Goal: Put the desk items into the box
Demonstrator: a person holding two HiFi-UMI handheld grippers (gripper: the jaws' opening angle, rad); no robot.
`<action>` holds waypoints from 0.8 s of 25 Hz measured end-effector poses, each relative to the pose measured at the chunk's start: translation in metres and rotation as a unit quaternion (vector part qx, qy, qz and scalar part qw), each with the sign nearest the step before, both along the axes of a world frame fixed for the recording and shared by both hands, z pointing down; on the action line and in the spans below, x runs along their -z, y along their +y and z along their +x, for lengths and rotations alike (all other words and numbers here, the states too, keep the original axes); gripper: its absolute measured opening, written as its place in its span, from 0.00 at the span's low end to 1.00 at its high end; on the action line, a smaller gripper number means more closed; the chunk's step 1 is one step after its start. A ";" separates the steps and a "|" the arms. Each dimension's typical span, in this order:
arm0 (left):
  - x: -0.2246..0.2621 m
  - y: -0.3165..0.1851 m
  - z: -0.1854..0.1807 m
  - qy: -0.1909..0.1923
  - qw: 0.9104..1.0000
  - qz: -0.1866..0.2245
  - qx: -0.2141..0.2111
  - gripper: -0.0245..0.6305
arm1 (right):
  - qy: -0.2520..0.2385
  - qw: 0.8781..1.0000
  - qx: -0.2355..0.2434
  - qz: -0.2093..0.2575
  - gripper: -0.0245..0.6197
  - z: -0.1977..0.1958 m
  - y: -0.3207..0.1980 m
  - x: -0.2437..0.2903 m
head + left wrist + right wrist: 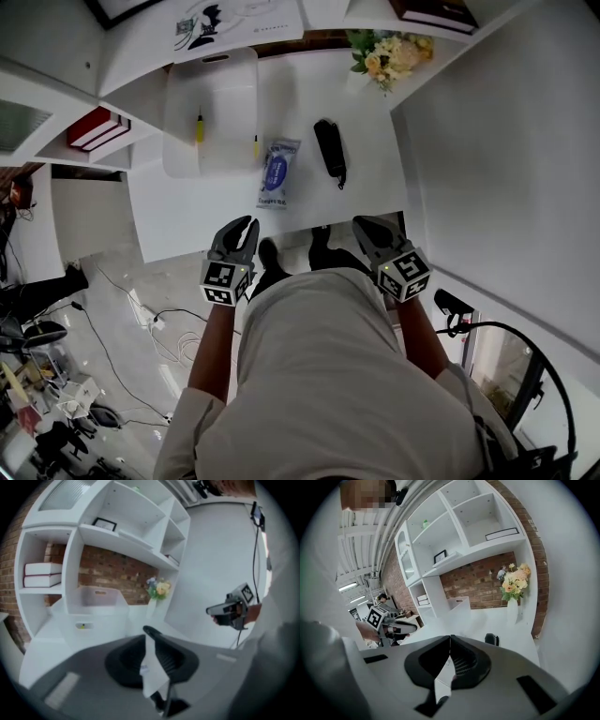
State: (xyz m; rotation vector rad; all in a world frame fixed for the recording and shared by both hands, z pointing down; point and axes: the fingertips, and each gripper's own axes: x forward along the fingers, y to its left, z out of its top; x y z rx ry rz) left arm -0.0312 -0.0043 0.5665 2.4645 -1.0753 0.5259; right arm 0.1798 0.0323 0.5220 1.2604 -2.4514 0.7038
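WHITE DESK, PACKING JOB: my left gripper (146, 633) hangs with its jaws parted by a crack and nothing between them. My right gripper (450, 638) has its jaws pressed together and is also empty. Both are at the near edge of the white desk (375, 187). Just ahead of the left jaws lies a blue-and-white packet (277, 173). Ahead of the right jaws is a black oblong object (330, 150) that I cannot identify. Farther out, ahead of the left jaws and a little to their left, stands the translucent box (220, 94), with a yellow-capped pen (199, 127) showing inside it. A second yellow-tipped item (255, 145) sits at the box's right wall — inside or out, I cannot tell. By my reading the job is barely begun — the packet and the black object are yet to go in.
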 end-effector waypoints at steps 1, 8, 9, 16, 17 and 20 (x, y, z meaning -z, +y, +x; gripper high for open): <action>-0.007 -0.004 0.005 -0.006 1.000 -0.004 -0.001 0.11 | -0.002 1.000 0.001 -0.004 0.04 0.004 -0.003 -0.002; -0.051 -0.023 0.039 0.002 0.999 -0.047 0.008 0.16 | -0.005 1.000 0.007 -0.024 0.04 0.036 -0.020 -0.015; -0.057 -0.025 0.043 -0.001 0.999 -0.051 0.009 0.17 | -0.005 1.000 0.008 -0.026 0.04 0.040 -0.022 -0.017; -0.117 -0.052 0.063 -0.063 0.994 -0.084 0.038 0.30 | -0.007 0.999 0.023 -0.041 0.04 0.063 -0.035 -0.032; -0.125 -0.056 0.064 -0.072 0.992 -0.089 0.043 0.30 | -0.006 0.999 0.025 -0.043 0.04 0.066 -0.036 -0.034; -0.152 -0.065 0.065 -0.121 0.986 -0.101 0.049 0.31 | -0.006 0.998 0.027 -0.049 0.04 0.076 -0.040 -0.038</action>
